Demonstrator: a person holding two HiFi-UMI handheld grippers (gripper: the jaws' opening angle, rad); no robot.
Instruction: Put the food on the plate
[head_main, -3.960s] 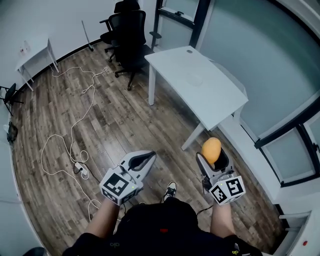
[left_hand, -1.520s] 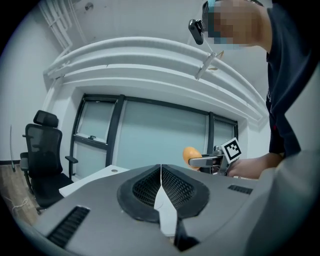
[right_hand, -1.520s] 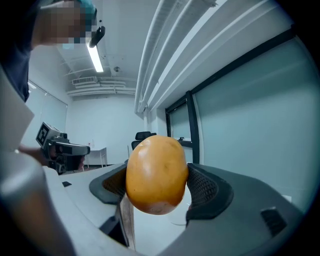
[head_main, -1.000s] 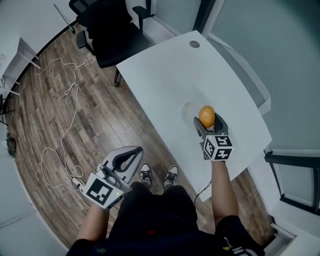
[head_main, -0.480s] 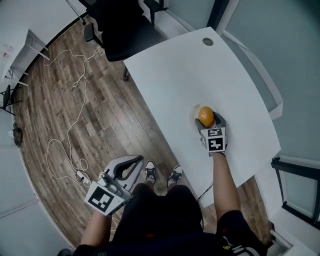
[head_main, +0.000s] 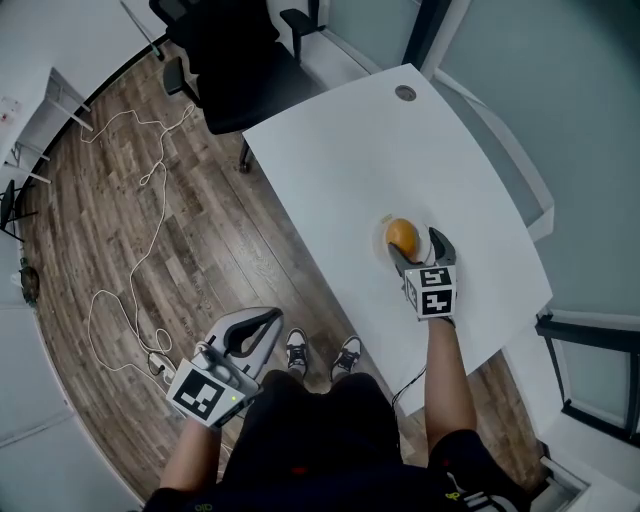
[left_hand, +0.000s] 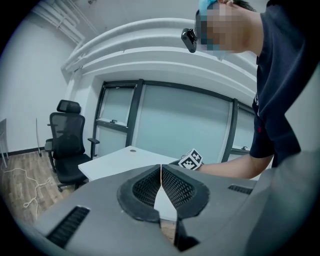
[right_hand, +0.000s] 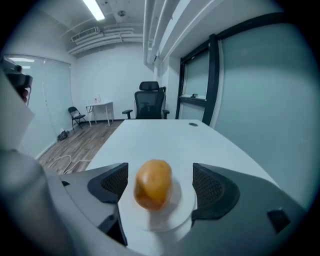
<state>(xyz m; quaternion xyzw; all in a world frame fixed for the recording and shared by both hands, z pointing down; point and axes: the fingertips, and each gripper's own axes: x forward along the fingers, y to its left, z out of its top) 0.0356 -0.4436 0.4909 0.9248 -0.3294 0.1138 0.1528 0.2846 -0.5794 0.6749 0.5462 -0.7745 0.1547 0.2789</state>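
An orange, egg-shaped piece of food (head_main: 402, 236) (right_hand: 153, 184) is over a small white plate (head_main: 383, 237) (right_hand: 183, 211) on the white table (head_main: 340, 150). It looks blurred in the right gripper view, so I cannot tell whether it has settled. My right gripper (head_main: 415, 246) (right_hand: 159, 185) is open just behind the plate, with both jaws standing clear of the food on either side. My left gripper (head_main: 272, 317) (left_hand: 161, 171) is shut on nothing, held low over the wooden floor to the left of the table.
A black office chair (head_main: 232, 52) stands at the table's far left corner. A white cable (head_main: 130, 250) loops across the floor on the left. A round grommet (head_main: 405, 93) sits near the table's far edge. A glass wall runs along the right.
The right gripper's jaws have spread apart and let go of the food, which is now over the plate. The left gripper has stayed low and shut.
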